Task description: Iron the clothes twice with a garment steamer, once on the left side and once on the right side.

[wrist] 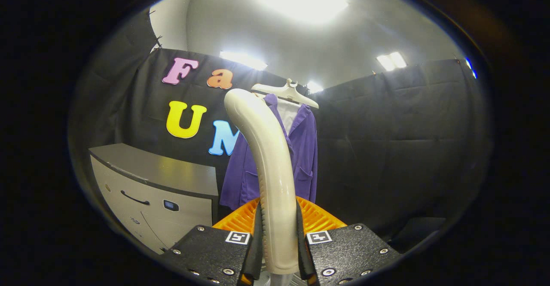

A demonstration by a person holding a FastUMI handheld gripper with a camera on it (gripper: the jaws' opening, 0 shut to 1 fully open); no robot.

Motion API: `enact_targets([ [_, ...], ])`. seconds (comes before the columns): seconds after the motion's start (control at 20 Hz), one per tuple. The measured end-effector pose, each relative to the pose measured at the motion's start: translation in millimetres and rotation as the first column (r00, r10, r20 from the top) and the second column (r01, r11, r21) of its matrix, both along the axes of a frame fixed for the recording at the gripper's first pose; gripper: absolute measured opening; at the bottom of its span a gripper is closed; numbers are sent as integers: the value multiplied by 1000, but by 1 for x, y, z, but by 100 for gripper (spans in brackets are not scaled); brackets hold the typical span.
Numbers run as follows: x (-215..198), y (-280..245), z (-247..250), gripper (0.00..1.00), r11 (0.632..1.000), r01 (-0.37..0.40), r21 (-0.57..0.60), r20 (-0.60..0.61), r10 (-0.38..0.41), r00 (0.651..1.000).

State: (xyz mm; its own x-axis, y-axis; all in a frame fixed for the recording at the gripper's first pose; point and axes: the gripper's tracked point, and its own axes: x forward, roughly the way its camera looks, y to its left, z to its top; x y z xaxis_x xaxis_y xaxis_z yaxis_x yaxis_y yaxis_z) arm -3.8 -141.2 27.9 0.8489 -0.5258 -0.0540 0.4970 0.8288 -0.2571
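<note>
My gripper point(278, 238) is shut on the garment steamer point(266, 157), a cream curved handle that rises between the fingers and bends up to the left. Both fingers press on its lower shaft. An orange ribbed part point(316, 217) of the steamer shows just behind the fingers. Beyond the steamer hangs a purple jacket point(303, 148) over a white shirt on a pale hanger point(287, 92), against the black cloth wall. The steamer handle hides the jacket's middle-left part. The jacket is well ahead of the fingers, not touched.
A grey cabinet point(154, 191) with a dark handle and a flat top stands to the left of the jacket, against the cloth wall. Black cloth walls close the booth behind and to the right. Bright ceiling lights shine overhead.
</note>
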Motion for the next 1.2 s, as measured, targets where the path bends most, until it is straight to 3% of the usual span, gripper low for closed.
enact_targets([
  [1.2, 4, -4, -6, 30, 999, 17, 48, 2, -17, 1000],
])
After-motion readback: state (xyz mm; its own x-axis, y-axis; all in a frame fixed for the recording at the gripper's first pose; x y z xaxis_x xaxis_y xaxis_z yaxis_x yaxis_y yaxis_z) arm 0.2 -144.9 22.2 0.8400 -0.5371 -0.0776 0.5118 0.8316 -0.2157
